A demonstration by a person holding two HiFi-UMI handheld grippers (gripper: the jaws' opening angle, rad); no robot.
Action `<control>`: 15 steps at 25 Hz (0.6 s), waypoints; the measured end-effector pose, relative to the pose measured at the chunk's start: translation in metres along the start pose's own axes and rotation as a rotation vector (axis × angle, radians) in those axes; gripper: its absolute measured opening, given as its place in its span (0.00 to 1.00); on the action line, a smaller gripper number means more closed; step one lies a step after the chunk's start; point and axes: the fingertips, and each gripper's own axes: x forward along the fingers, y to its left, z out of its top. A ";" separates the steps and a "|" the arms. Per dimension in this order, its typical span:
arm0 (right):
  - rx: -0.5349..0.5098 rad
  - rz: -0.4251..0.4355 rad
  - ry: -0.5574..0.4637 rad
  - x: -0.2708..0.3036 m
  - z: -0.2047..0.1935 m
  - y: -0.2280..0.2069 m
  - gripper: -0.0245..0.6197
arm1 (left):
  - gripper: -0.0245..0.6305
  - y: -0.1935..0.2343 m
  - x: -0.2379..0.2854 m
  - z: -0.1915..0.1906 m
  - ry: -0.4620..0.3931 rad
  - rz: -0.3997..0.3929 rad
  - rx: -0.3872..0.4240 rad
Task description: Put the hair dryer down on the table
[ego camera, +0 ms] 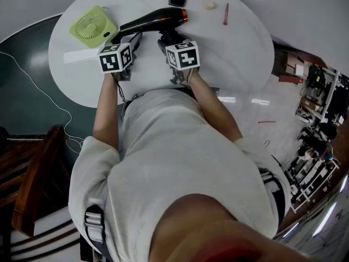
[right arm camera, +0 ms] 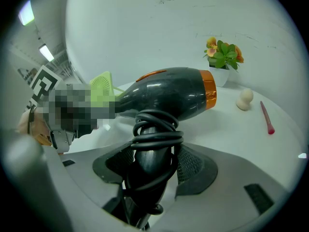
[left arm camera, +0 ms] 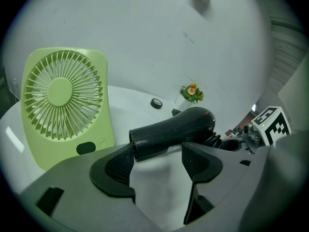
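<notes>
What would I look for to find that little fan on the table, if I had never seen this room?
Find the round white table. On its left part, just past the narrow end of the black hair dryer, sits the desk fan. It is the only pale green thing there, a flat rounded square with a circular grille of thin spokes.
</notes>
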 end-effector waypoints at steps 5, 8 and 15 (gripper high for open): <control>0.000 -0.003 0.014 0.002 -0.001 0.000 0.44 | 0.53 0.002 0.002 -0.002 0.008 0.001 -0.013; 0.000 -0.001 0.018 0.004 -0.001 0.000 0.44 | 0.53 0.004 0.002 -0.003 0.011 0.001 -0.015; 0.004 0.001 0.026 0.006 -0.001 0.001 0.44 | 0.53 0.006 0.003 -0.003 0.017 0.003 -0.017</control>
